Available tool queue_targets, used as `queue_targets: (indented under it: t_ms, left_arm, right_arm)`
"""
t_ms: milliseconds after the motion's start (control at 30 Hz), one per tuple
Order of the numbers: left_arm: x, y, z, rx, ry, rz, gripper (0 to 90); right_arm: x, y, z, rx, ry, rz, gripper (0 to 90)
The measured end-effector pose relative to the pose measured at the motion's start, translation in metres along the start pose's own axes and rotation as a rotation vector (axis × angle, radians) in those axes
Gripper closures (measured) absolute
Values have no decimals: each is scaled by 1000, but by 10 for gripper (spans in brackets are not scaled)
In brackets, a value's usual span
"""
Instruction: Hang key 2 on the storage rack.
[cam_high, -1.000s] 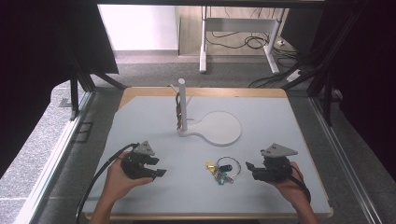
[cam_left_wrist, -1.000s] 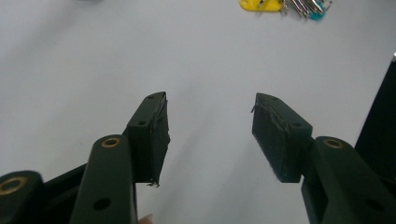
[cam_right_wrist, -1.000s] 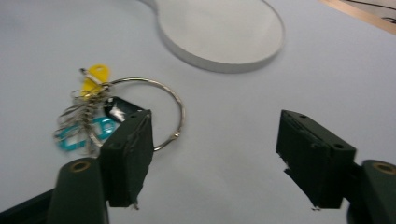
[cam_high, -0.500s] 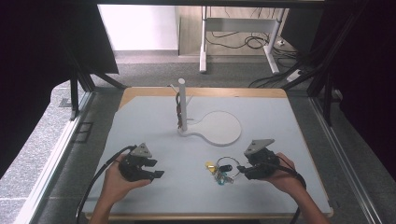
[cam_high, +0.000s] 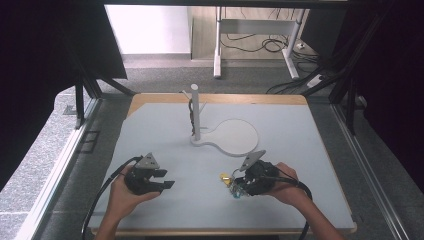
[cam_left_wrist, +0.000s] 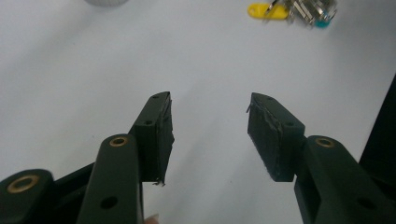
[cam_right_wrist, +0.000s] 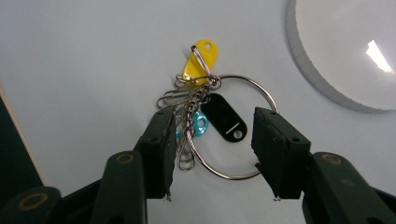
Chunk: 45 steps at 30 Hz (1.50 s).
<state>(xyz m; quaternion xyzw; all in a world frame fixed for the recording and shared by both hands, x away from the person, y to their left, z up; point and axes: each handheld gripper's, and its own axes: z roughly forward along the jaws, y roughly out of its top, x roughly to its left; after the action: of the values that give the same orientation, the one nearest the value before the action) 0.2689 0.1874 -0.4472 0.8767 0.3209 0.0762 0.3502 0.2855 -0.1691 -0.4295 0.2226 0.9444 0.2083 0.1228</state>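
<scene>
Now | right tongs (cam_right_wrist: 212, 140) agape astride key ring (cam_right_wrist: 224, 128) | left tongs (cam_left_wrist: 210, 133) agape, empty

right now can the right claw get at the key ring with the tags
Probably yes. The right claw is open, its jaws either side of the key ring on the table, nothing between them. The left claw sits well off to the side.
</scene>
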Motion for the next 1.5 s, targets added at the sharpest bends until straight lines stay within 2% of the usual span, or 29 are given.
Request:
queue_targets:
  t_ms: [100,400,700,733,867,1033,1133,1367,1500]
  left_arm:
    - [0,0,-1,-9,4,-6,505]
    - [-1,1,8,20,-15,1,505]
    - [-4,0,10,31,-22,6,503]
    - [-3,0,10,46,-24,21,503]
    - [-7,-1,16,67,-30,23,499]
    - [-10,-2,23,97,-34,28,488]
    - [-14,-4,33,149,-37,48,480]
    - [-14,-4,32,143,-42,41,480]
    - [-15,-4,33,139,-46,36,479]
  right_arm:
    - [0,3,2,8,3,4,525]
    - [-1,12,5,19,-3,17,545]
    - [10,21,13,32,33,-26,564]
    - [10,21,14,36,37,-27,566]
    - [11,16,18,65,51,-28,570]
    - [12,10,23,70,61,-22,569]
    - [11,-1,33,101,72,-9,566]
    - [6,-8,35,97,76,16,567]
    - [4,-8,33,100,74,13,571]
